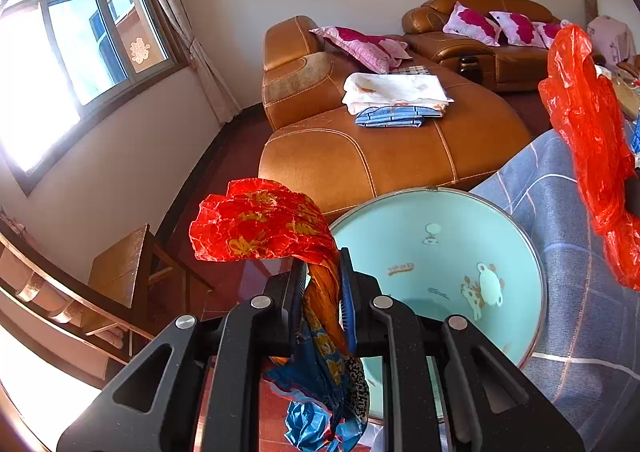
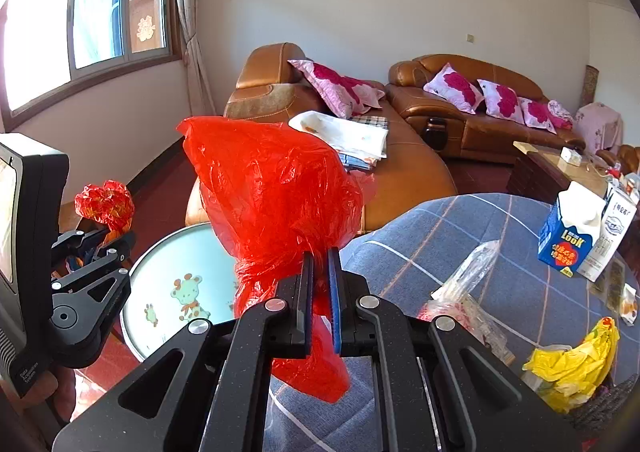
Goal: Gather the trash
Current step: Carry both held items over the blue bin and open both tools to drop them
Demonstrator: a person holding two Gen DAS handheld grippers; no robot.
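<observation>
The wrapper (image 1: 264, 228) at near left is red with gold flowers, turning blue at its lower end. The plastic bag (image 2: 276, 192) is plain translucent red. The round stool top (image 1: 440, 248) is pale turquoise with cartoon animal prints, one a giraffe. The table cloth (image 2: 460, 236) at near right is grey-blue, checked with thin white and pinkish lines. On it, a carton (image 2: 568, 236) is blue and white with a red heart, and a crumpled bag (image 2: 576, 364) is yellow. The far sofa (image 1: 360, 156) is tan leather; its pillows (image 2: 456, 88) are pink with magenta flowers.
</observation>
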